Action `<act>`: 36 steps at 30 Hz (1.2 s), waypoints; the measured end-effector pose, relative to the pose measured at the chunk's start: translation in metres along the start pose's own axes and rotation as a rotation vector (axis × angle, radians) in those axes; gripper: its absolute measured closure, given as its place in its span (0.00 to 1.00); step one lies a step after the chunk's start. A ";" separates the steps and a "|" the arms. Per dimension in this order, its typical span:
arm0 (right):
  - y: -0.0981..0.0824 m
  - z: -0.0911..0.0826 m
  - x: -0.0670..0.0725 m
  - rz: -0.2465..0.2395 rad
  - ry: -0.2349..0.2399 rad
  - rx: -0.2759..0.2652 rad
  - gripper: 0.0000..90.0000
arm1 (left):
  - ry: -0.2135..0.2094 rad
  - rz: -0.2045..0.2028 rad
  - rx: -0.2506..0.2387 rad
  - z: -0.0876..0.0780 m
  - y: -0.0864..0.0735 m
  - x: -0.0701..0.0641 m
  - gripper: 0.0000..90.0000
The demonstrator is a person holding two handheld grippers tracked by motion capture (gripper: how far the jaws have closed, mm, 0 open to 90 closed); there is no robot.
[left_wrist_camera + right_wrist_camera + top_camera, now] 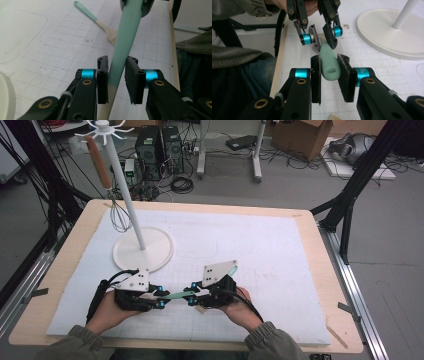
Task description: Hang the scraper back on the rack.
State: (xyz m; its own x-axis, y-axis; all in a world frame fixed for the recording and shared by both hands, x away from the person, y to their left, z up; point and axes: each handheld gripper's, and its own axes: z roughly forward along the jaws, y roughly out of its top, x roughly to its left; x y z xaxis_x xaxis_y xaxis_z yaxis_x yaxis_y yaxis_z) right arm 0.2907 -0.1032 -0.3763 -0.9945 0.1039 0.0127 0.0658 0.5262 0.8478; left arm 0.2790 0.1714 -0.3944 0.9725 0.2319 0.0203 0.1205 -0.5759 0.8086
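At about six o'clock on the white gridded mat (280,255), near the person's edge of the table (65,265), the left gripper (161,298) and the right gripper (192,299) face each other tip to tip with a mint-green utensil handle (179,295) bridging the gap between them. In the right gripper view the rounded end of that handle (329,65), with its hanging hole, sits between the right gripper's pads, which are clamped against it. In the left gripper view the same handle (123,42) runs from twelve o'clock down between the left gripper's pads, turning cream-coloured near the bottom; the left pad touches it while a slim gap shows at the right pad, so the left gripper is not yet clamped on it. A second utensil, a mint and cream spatula (100,23) with a slotted head, lies flat on the mat at about eleven o'clock from the left gripper's tips. Toward ten o'clock on the mat stands a white utensil stand (143,251) on a round base, and a wire whisk (109,190) with a wooden handle hangs from its top hooks.
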 end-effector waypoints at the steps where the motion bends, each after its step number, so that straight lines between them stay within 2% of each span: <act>1: 0.000 0.000 -0.001 -0.005 -0.001 -0.004 0.82 | -0.005 0.007 0.002 0.000 0.000 0.000 0.82; 5: -0.002 -0.001 -0.005 0.035 0.005 -0.027 0.80 | -0.024 0.020 0.002 0.001 0.001 -0.002 0.86; 7: -0.003 -0.001 -0.006 0.053 0.008 -0.034 0.78 | -0.019 0.016 0.005 0.002 0.002 -0.002 0.88; 9: -0.003 -0.001 -0.006 0.061 -0.012 -0.038 0.75 | -0.021 0.004 0.000 0.003 0.001 -0.002 0.88; 11: -0.003 -0.001 -0.006 0.066 -0.018 -0.043 0.71 | -0.010 -0.003 -0.002 0.003 0.001 -0.001 0.88; 13: -0.004 -0.001 -0.007 0.095 -0.037 -0.049 0.60 | 0.001 -0.010 -0.004 0.002 0.001 0.000 0.88; 17: -0.005 -0.004 -0.009 0.152 -0.039 -0.081 0.58 | 0.016 -0.020 -0.021 -0.002 0.001 0.002 0.88; 21: -0.006 -0.003 -0.010 0.166 -0.040 -0.077 0.60 | 0.037 -0.024 -0.031 -0.004 0.003 0.002 0.88; 24: -0.005 -0.002 -0.010 0.178 -0.037 -0.072 0.69 | 0.060 -0.024 -0.033 -0.003 0.008 0.001 0.88; 30: 0.003 -0.003 -0.013 0.205 -0.038 -0.113 0.78 | 0.087 -0.001 -0.024 0.000 0.019 -0.002 0.88; 36: 0.007 -0.005 -0.015 0.225 -0.008 -0.165 0.79 | 0.106 0.015 -0.035 -0.001 0.022 -0.005 0.88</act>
State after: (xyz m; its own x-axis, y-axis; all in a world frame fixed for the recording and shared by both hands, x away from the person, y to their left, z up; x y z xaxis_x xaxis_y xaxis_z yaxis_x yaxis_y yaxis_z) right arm 0.3061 -0.1057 -0.3676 -0.9556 0.2095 0.2071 0.2704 0.3449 0.8988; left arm 0.2768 0.1580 -0.3760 0.9473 0.3063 0.0936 0.0970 -0.5528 0.8276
